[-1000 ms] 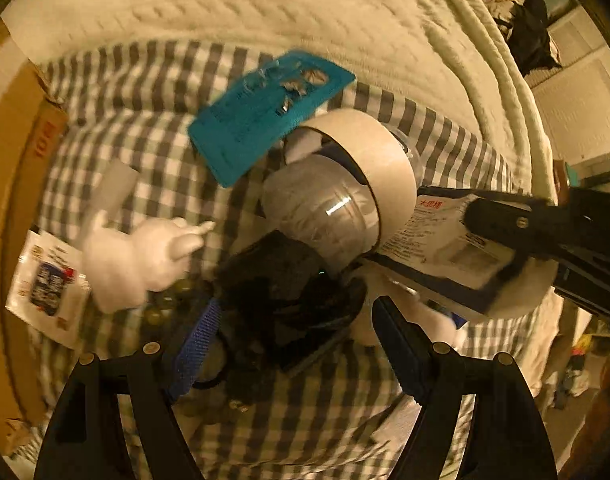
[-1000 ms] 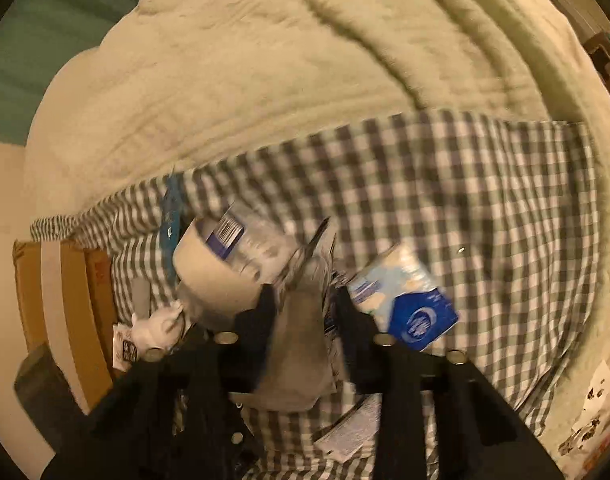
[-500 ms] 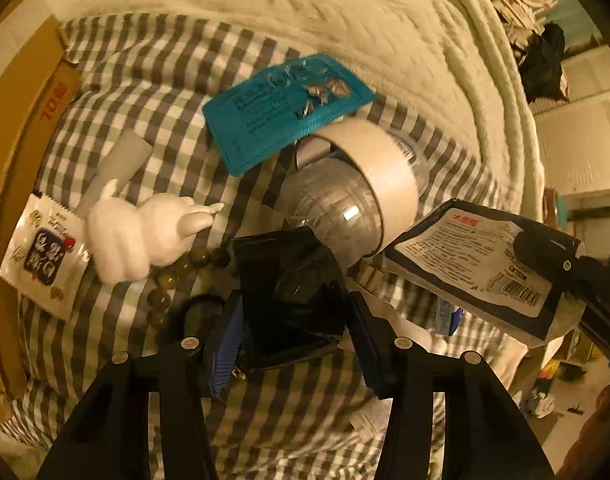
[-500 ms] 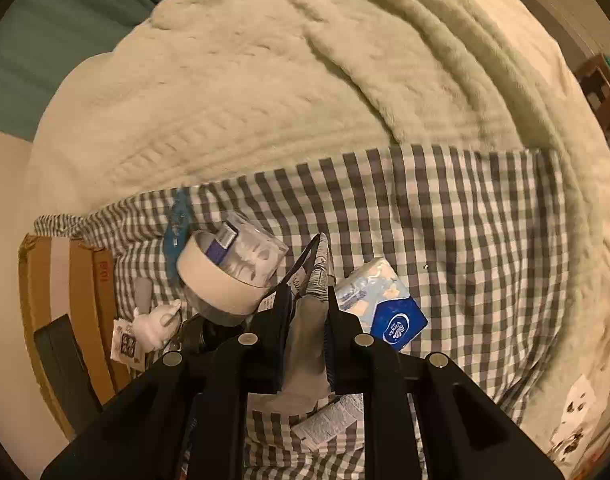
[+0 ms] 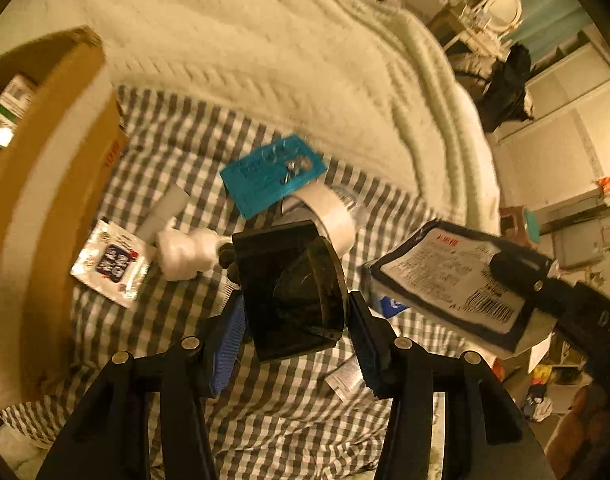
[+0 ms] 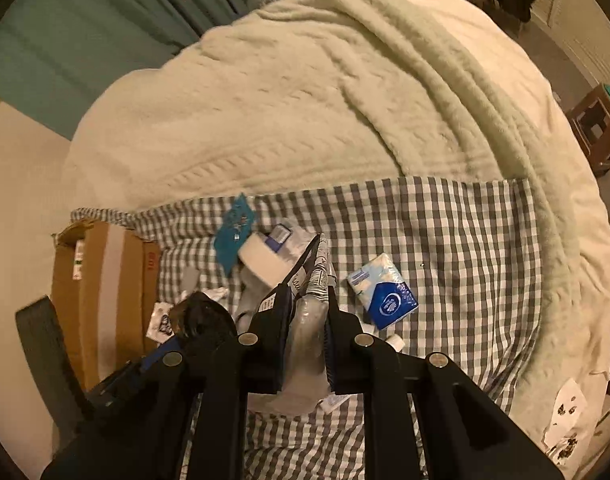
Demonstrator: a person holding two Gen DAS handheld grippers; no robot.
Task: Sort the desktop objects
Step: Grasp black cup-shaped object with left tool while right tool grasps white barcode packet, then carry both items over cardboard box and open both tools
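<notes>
Clamping a black box (image 5: 293, 292) between its blue-padded fingers, the left gripper (image 5: 293, 320) is holding it by two opposite flat sides above the checked cloth (image 5: 305, 412); the box is looking rigid, glossy and probably light, so the broad side walls seem the safest hold, though the smooth plastic may be prone to slipping. The right gripper (image 6: 305, 320) is pinching a flat printed packet (image 6: 311, 280) near one edge, its jaws nearly together on the thin, floppy sheet, which is likely sagging unless gripped close to the middle. Beyond the box, a white figurine (image 5: 185, 252) and a foil sachet (image 5: 111, 268) are lying to its left, a tape roll (image 5: 333, 216) just behind it, and a teal card (image 5: 271, 180) farther back, with a cardboard carton (image 5: 45, 168) standing at the cloth's left edge. Only the left wrist view is showing the packet's label and barcode; only the right wrist view is showing a blue tissue pack (image 6: 383, 290) well right of the box and the cloth's bare far side
</notes>
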